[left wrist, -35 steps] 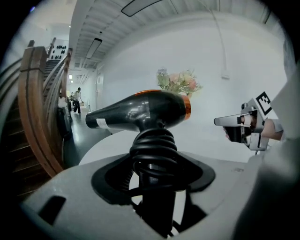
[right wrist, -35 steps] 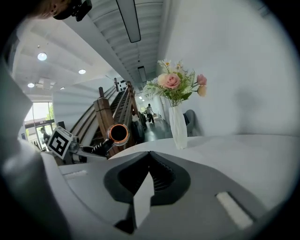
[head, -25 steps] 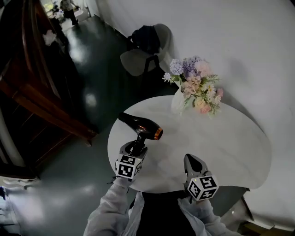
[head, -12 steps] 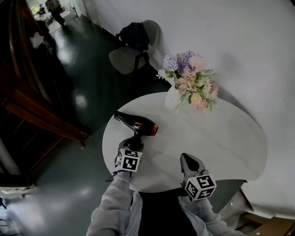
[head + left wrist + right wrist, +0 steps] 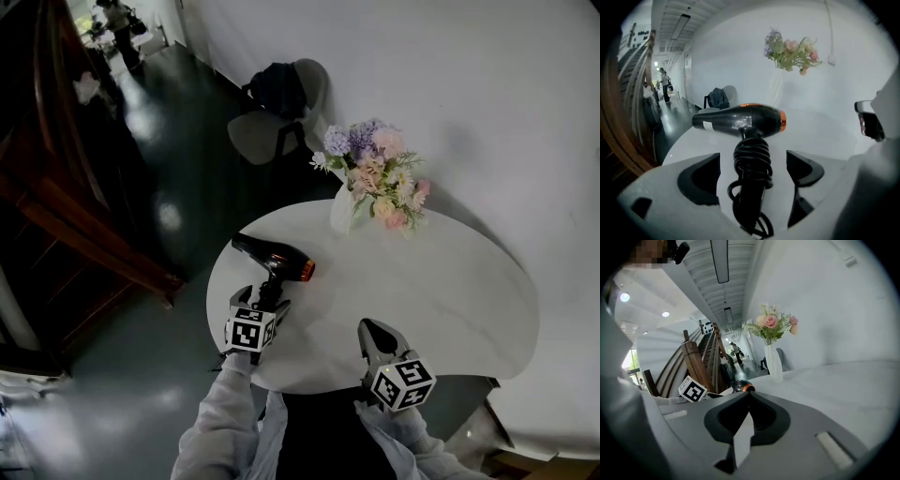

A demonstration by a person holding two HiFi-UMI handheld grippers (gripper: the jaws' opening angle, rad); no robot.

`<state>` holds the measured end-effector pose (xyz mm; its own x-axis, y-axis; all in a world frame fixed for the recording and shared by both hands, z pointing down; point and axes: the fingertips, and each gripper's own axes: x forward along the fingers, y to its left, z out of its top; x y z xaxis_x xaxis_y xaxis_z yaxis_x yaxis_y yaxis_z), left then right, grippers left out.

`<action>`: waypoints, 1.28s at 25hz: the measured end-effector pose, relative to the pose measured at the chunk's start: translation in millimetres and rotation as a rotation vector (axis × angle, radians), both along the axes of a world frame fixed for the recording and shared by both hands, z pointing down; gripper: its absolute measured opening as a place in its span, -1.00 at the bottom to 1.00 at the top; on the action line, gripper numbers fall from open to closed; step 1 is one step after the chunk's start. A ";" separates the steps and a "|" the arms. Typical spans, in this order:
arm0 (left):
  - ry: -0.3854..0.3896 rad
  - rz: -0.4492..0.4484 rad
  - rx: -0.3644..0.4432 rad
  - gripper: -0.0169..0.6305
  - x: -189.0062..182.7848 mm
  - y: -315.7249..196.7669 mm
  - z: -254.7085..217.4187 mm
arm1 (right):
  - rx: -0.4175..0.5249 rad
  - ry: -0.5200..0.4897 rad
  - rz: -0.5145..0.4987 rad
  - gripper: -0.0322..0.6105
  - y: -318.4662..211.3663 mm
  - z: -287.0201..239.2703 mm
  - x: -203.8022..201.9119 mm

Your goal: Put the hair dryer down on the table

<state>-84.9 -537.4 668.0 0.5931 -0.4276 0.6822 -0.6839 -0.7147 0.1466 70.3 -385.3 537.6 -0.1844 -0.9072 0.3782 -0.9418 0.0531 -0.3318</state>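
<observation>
- The left gripper (image 5: 752,176) is read as releasing: its jaws are opening, and a gap of light shows on both sides between the dark pads (image 5: 701,180) and the handle.
- Between the jaws, the handle of the hair dryer (image 5: 740,123) is seen, not pressed by either pad. A black cord (image 5: 751,157) is wound round it in thick loops, with a loose loop hanging toward the claw's base.
- To the right of this claw, the right gripper (image 5: 367,330) is held low over the near rim of the table (image 5: 441,300). Its jaws are shut tip to tip with nothing between them.
- Just ahead of the left jaws, the dryer's barrel is laid crosswise. It is glossy black, with an orange ring (image 5: 783,121) at its right end, a narrower left end and a small pale label (image 5: 708,125). It appears to be resting on the tabletop near the left edge.
- Step judged: the set-down is all but done, and the letting-go is in hand.
- Next move judged: the claw is to be drawn straight back along the handle with the jaws kept wide, so that the cord loops are not snagged and the dryer is not dragged toward the edge.
- Farther ahead and to the right, a white vase (image 5: 342,211) of pastel flowers (image 5: 370,169) is noted, well apart from the dryer.
- Beyond the table, a chair (image 5: 272,131) is seen against the wall.
</observation>
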 end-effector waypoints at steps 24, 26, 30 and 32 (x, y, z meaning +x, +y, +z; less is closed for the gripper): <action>0.402 -0.272 0.330 -0.93 -103.2 120.2 -189.3 | 0.133 0.023 -0.306 -0.87 -27.2 -37.3 -55.4; 0.384 -0.271 0.361 -0.95 -103.4 124.1 -193.9 | 0.148 0.049 -0.330 -0.87 -26.7 -43.5 -56.8; 0.357 -0.252 0.404 -0.95 -94.4 130.4 -196.6 | 0.162 0.044 -0.355 -0.87 -24.5 -49.7 -57.3; 0.354 -0.239 0.403 -0.95 -86.1 132.3 -194.3 | 0.163 0.042 -0.361 -0.87 -24.0 -50.1 -57.4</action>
<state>-171.0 -405.2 473.8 0.6101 -0.7622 0.2162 -0.7921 -0.5932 0.1440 12.8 -409.3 487.5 -0.4896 -0.8358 0.2485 -0.8657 0.4319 -0.2530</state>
